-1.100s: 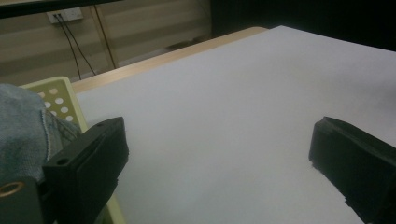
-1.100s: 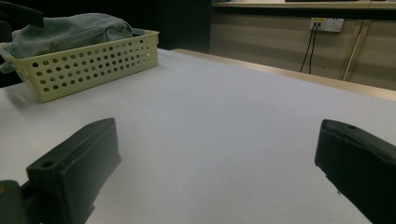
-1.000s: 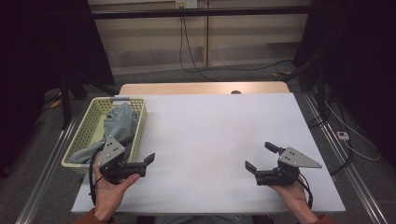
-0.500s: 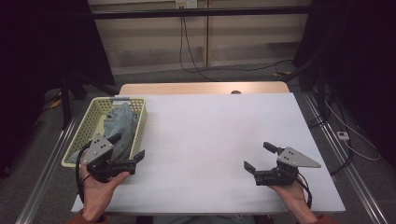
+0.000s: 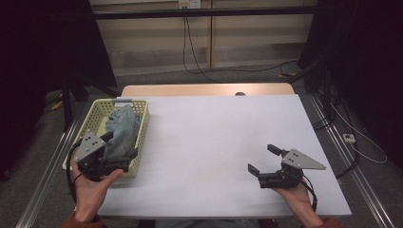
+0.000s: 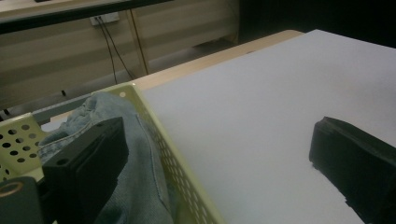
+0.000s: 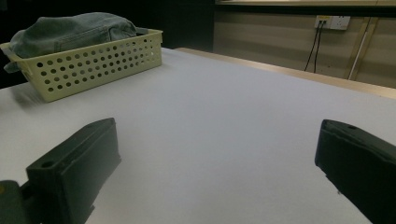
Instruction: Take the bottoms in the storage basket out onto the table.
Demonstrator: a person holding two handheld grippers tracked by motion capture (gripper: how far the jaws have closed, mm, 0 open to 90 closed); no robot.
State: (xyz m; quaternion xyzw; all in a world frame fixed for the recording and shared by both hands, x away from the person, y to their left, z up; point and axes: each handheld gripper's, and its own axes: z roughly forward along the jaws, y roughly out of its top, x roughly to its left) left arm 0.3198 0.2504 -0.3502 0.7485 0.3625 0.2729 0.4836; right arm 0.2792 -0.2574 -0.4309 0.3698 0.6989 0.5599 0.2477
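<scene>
Leftward and back since a second ago, the left tongs (image 5: 124, 153) now straddle the near wall of the basket (image 5: 141, 124), jaws spread wide, likely to reach its contents. On the tabletop (image 5: 214, 142), that basket holds a heap of denim cloth (image 5: 121, 130). Well apart, the right tongs (image 5: 262, 159) rest gaping, empty.

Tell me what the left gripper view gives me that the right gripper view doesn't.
Left gripper view alone: the denim's seam close up, one jaw over the denim garment, the other over the white table. Right gripper view alone: the basket's whole perforated side wall, the denim heaped above its rim, and a wall socket. Both: basket, denim, table, open jaws.
</scene>
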